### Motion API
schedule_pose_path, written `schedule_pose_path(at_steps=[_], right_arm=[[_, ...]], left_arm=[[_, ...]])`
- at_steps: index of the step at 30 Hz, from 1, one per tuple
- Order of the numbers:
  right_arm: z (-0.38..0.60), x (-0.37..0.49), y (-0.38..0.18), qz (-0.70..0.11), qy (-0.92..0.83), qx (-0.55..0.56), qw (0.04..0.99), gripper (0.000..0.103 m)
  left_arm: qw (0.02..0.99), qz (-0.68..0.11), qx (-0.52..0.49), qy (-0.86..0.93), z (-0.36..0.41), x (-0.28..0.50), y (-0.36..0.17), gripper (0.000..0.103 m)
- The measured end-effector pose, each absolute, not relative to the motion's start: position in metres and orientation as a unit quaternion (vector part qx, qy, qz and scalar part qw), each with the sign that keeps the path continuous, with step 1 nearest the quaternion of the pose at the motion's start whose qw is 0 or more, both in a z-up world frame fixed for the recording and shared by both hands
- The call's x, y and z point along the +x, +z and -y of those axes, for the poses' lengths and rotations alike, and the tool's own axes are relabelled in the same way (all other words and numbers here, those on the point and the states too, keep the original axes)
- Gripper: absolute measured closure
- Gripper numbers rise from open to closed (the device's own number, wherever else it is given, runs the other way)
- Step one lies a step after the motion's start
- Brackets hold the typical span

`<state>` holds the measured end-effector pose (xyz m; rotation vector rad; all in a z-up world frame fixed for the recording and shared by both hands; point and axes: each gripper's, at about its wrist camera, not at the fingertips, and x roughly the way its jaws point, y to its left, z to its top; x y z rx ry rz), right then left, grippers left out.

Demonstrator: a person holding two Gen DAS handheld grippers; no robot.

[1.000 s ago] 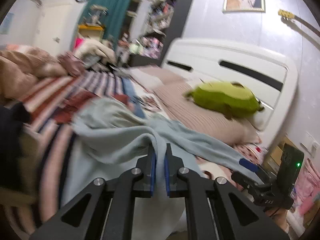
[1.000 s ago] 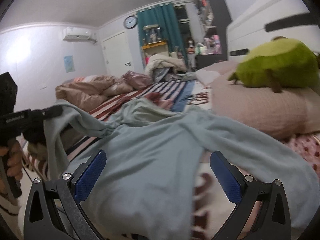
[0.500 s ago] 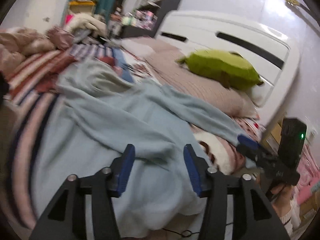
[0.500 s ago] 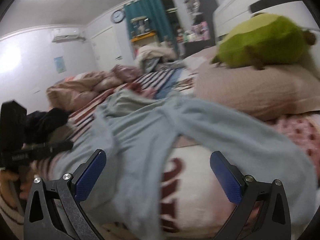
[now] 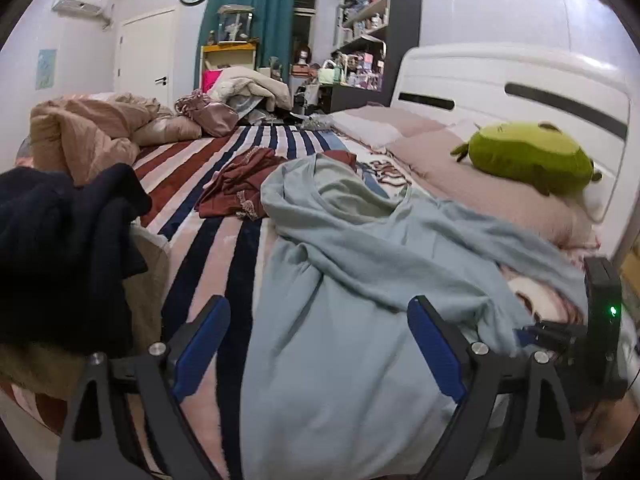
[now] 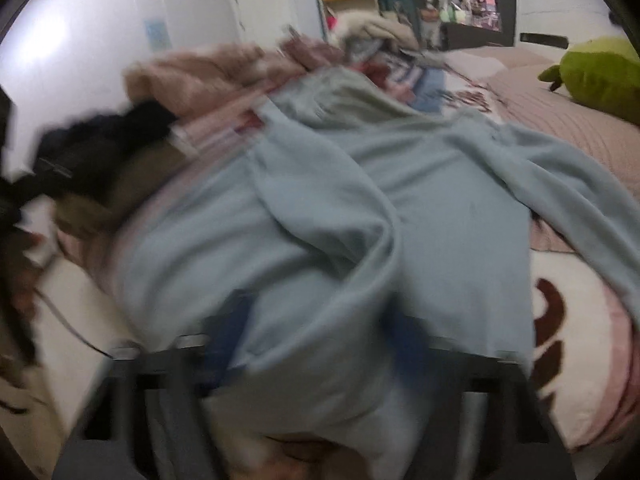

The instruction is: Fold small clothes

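A light blue long-sleeved top (image 5: 360, 288) lies spread on the striped bed, one sleeve folded across its body. My left gripper (image 5: 316, 344) is open and empty, its blue pads either side of the top's lower part. In the blurred right wrist view the same top (image 6: 340, 208) fills the middle. My right gripper (image 6: 320, 340) is over the top's hem with cloth between its blue fingers (image 6: 228, 328). The jaws look partly closed; blur hides whether they grip. The right gripper also shows at the right edge of the left wrist view (image 5: 560, 332), next to the sleeve end.
A dark navy garment (image 5: 64, 256) is piled at the left bed edge. A dark red garment (image 5: 240, 188) lies beyond the top. A green plush (image 5: 528, 156) sits on the pink pillow by the white headboard (image 5: 520, 80). A tan duvet (image 5: 80, 132) is heaped at far left.
My left gripper opened, let go of the top and drew back. The sleeve now lies folded over the body. My right gripper swung left onto the hem and its jaws narrowed.
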<state>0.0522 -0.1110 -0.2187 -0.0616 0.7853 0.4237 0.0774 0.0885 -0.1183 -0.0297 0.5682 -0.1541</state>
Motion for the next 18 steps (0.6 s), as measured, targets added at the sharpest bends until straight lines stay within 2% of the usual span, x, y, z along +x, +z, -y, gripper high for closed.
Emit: schedule_pose_path(at_steps=[1, 2, 4, 9, 16, 17, 18], right_arm=[[0.113, 0.052, -0.219, -0.381, 0.189, -0.043, 0.904, 0.091], [0.116, 0.052, -0.218, -0.379, 0.179, -0.05, 0.906, 0.096], [0.129, 0.055, -0.21, -0.378, 0.18, -0.042, 0.907, 0.099], [0.168, 0.068, -0.183, -0.375, 0.153, -0.055, 0.913, 0.1], [0.199, 0.078, -0.191, -0.415, 0.143, -0.045, 0.897, 0.098], [0.2, 0.077, -0.188, -0.408, 0.148, -0.04, 0.9, 0.096], [0.2, 0.076, -0.183, -0.402, 0.159, -0.027, 0.901, 0.081]], left_arm=[[0.957, -0.281, -0.001, -0.076, -0.087, 0.077, -0.12, 0.01], [0.957, -0.279, 0.007, -0.077, -0.086, 0.077, -0.121, 0.002], [0.961, -0.265, 0.018, -0.074, -0.084, 0.074, -0.12, 0.001], [0.962, -0.252, -0.001, -0.108, -0.086, 0.075, -0.112, 0.001], [0.957, -0.256, -0.025, -0.132, -0.089, 0.079, -0.107, 0.001], [0.956, -0.26, -0.028, -0.13, -0.09, 0.081, -0.107, 0.001], [0.955, -0.263, -0.032, -0.131, -0.09, 0.082, -0.108, 0.001]])
